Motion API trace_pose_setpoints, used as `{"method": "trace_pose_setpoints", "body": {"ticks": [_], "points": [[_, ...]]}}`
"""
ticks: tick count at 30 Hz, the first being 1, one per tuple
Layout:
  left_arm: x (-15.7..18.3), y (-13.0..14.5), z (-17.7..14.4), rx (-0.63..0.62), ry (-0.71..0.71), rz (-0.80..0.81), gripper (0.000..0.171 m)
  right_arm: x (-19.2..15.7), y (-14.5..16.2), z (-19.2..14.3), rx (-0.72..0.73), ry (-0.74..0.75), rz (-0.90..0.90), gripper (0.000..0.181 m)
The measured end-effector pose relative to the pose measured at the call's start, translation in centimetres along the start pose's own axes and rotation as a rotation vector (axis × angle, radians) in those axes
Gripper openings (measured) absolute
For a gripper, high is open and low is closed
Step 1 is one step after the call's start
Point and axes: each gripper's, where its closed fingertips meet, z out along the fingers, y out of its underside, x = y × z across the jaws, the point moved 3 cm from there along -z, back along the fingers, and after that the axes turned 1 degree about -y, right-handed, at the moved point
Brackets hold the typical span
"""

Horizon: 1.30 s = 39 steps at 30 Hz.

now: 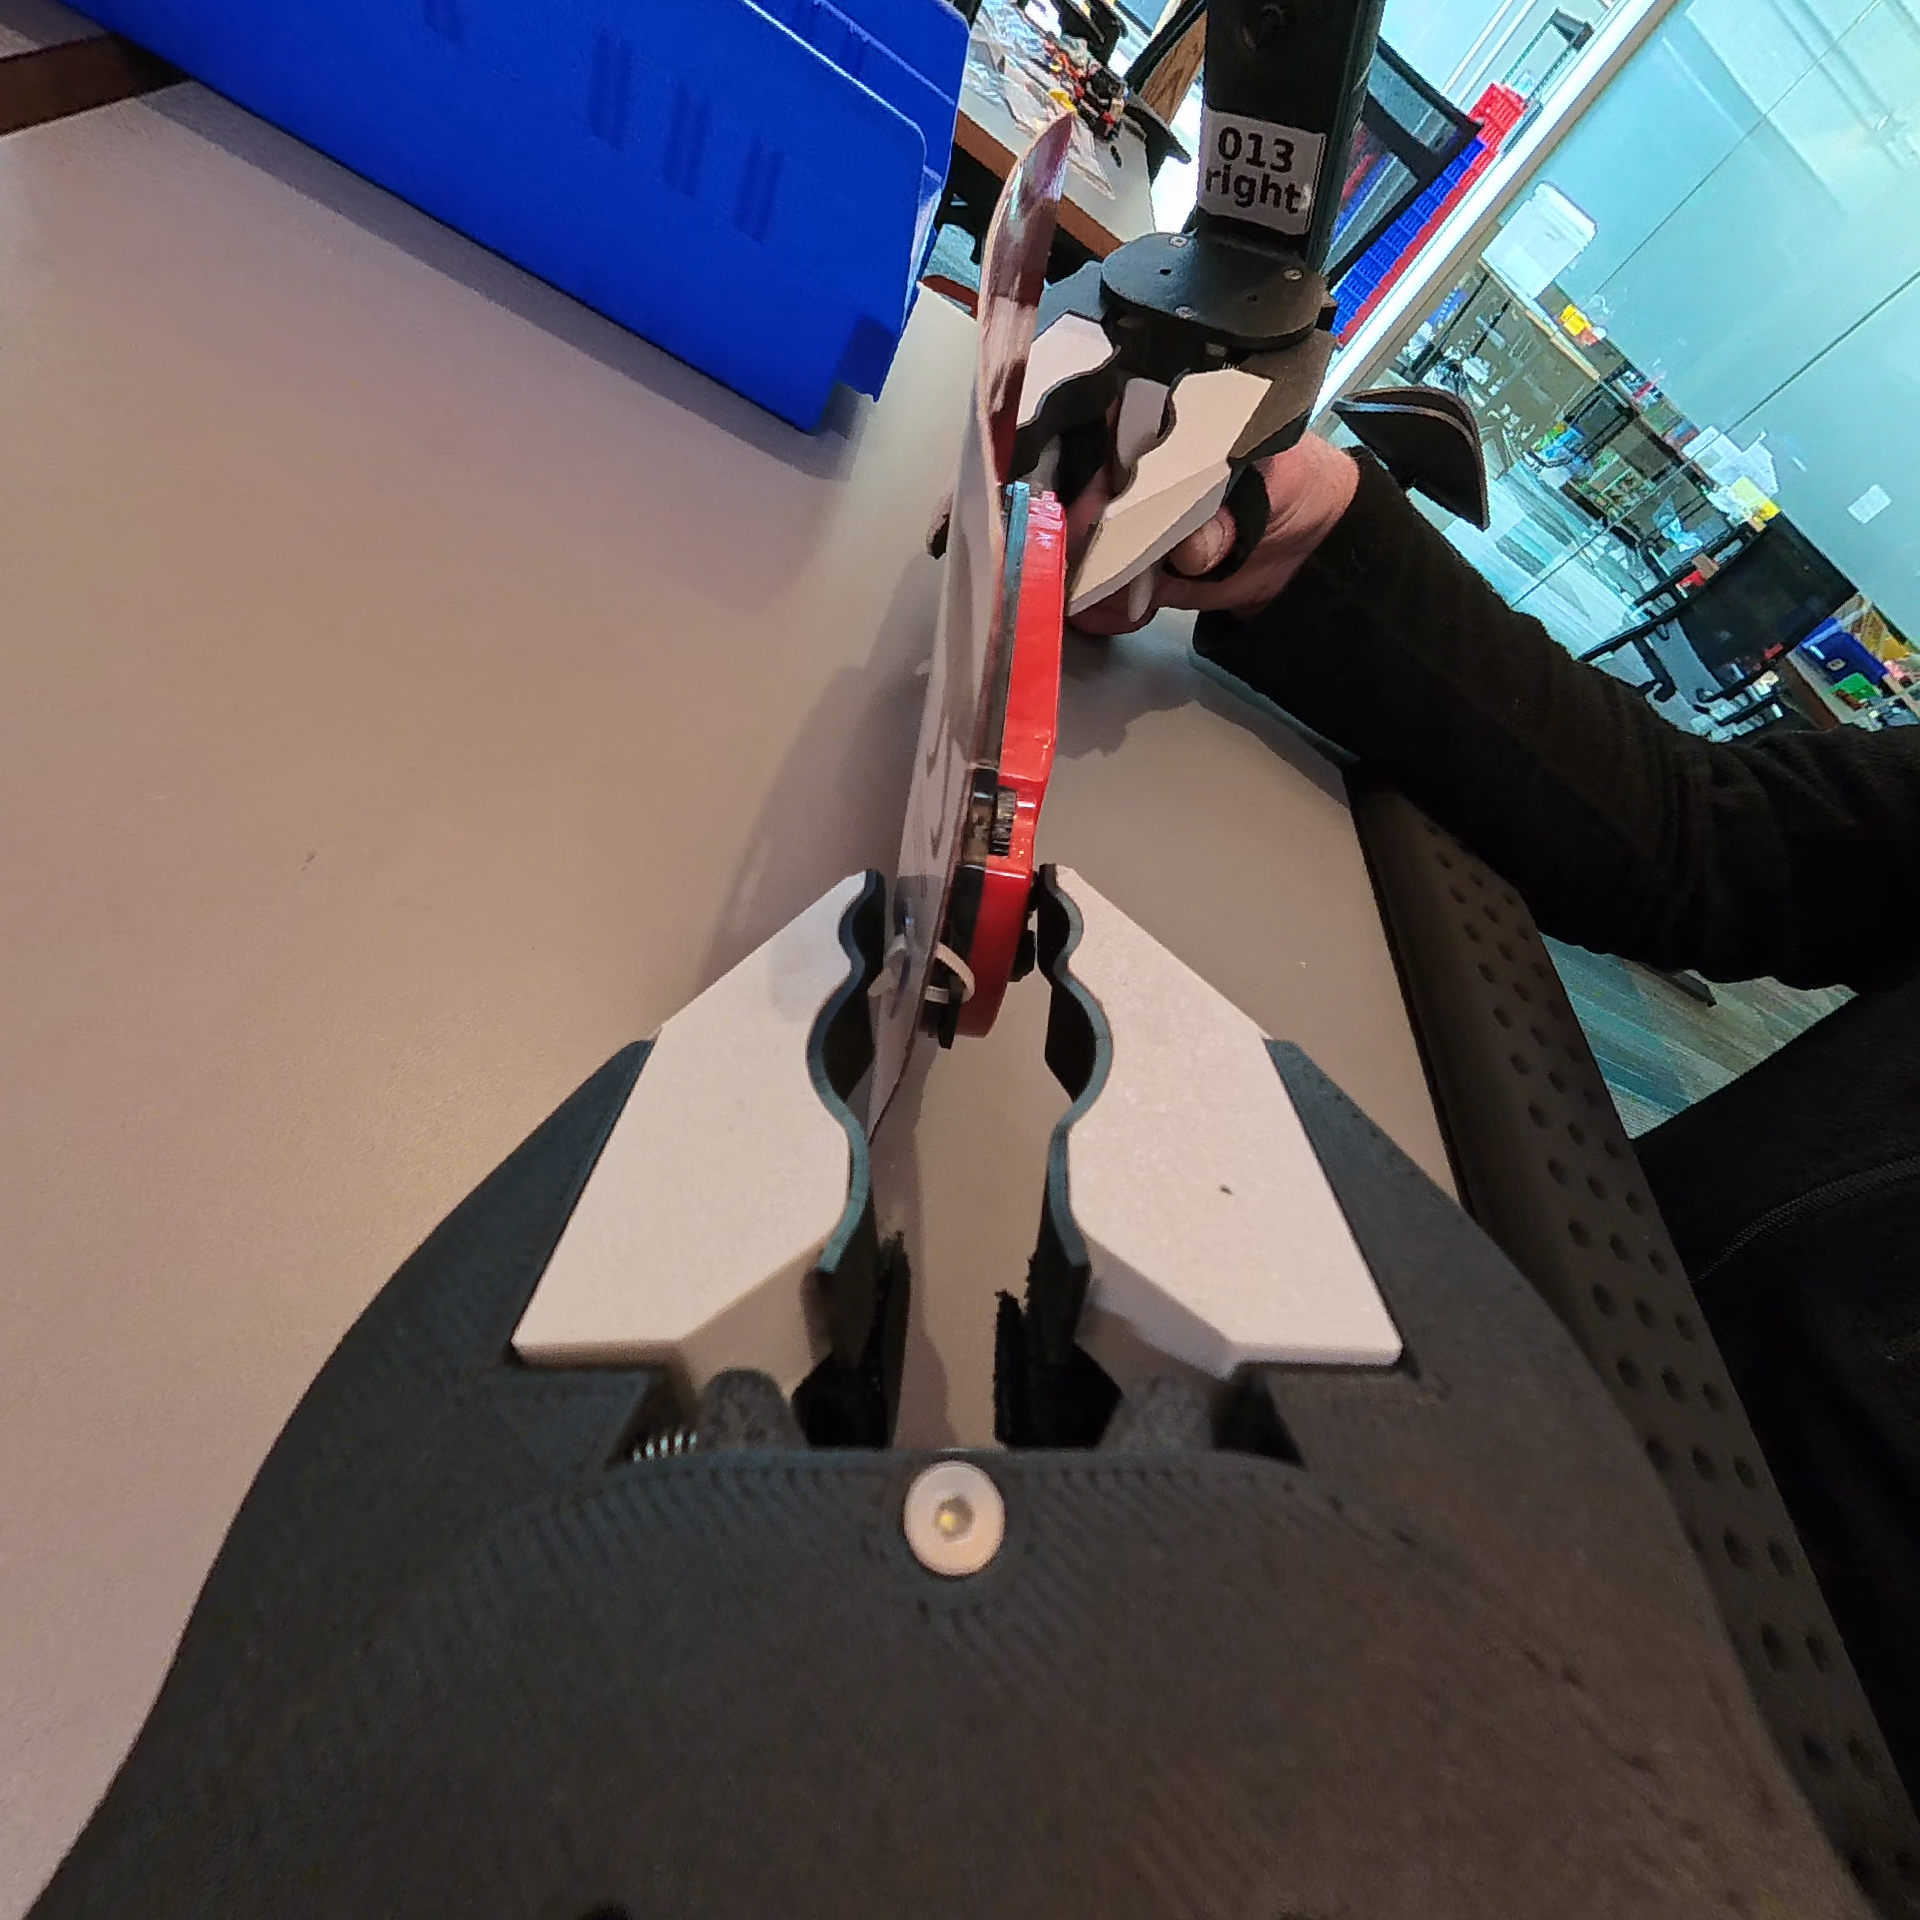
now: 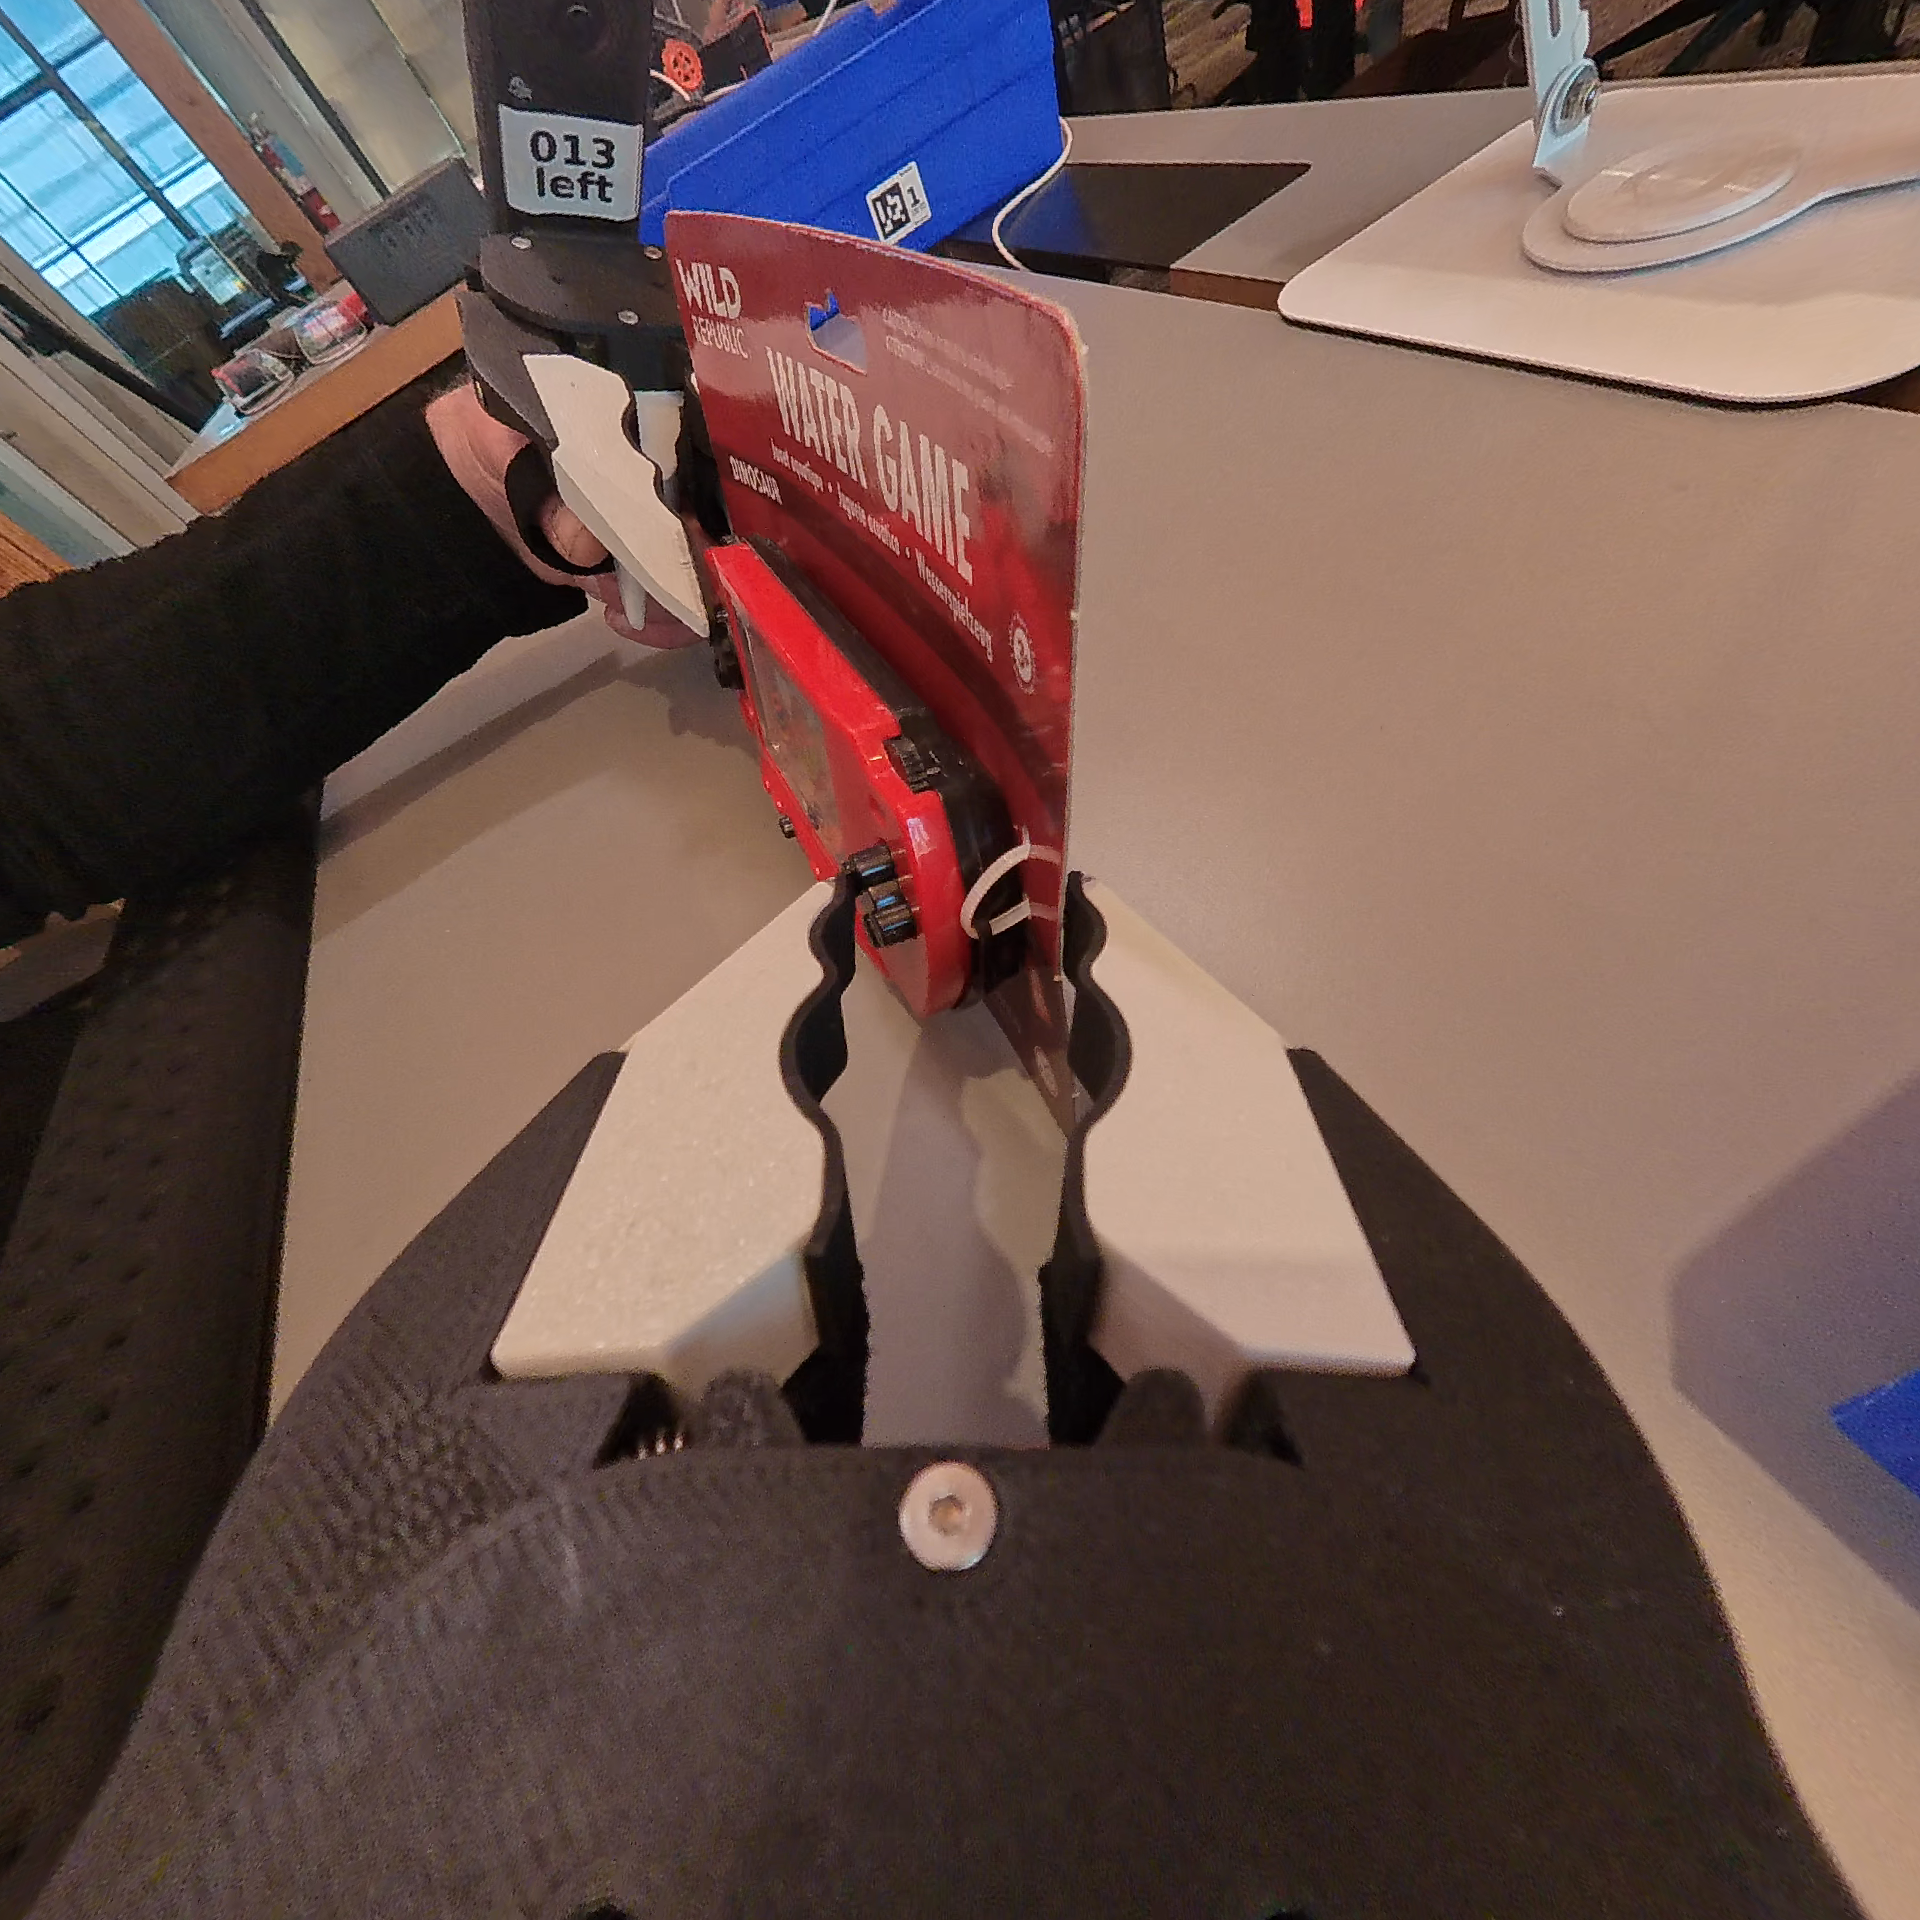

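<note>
My left tongs (image 1: 956, 914) are clenched on one end of a red handheld toy (image 1: 1023, 727) strapped by a white zip tie (image 2: 997, 904) to a dark red backing card (image 2: 935, 499). One finger presses the card's pale back and the other the toy's red shell. My right tongs (image 2: 961, 914) are clenched on the opposite end, with one finger by the toy's black buttons (image 2: 883, 894) and the other against the card's edge. Between the two, the package stands on edge, its lower side at the grey bench (image 1: 364, 675). I cannot tell whether it touches the surface. Behind it sits a blue bin (image 1: 582, 177). Off to my right lies a white flat stand base (image 2: 1621, 260). A hand (image 1: 1268, 530) in a black sleeve (image 1: 1558, 707) works the right tongs' handle.
</note>
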Motion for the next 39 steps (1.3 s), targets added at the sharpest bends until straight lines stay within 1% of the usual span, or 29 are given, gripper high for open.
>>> {"method": "trace_pose_setpoints", "body": {"ticks": [4,7,20,24,28,35,39], "points": [[0.1,0.0,0.2,-0.005,-0.001,0.003,0.027,0.0,0.0,0.0,-0.003,0.006,-0.005,0.044],[0.1,0.0,0.2,-0.002,0.002,0.002,0.027,0.1,0.1,0.1,-0.019,0.023,-0.02,0.04],[0.2,0.0,-0.1,0.016,-0.015,0.0,0.027,-0.1,0.2,0.2,-0.018,0.003,-0.016,0.037],[0.2,0.0,-0.7,0.038,-0.035,-0.031,0.028,-0.5,-0.1,0.7,-0.002,-0.021,0.009,0.036],[-0.2,0.6,-1.0,0.074,-0.07,-0.069,0.03,-0.5,-0.1,1.3,-0.013,0.006,-0.005,0.034],[0.2,0.7,-1.2,0.09,-0.11,0.003,0.03,-0.7,0.0,1.5,-0.031,0.025,-0.031,0.03],[0.4,0.6,-1.2,0.086,-0.125,0.032,0.03,-0.7,0.0,1.5,-0.018,0.004,-0.017,0.033]]}}
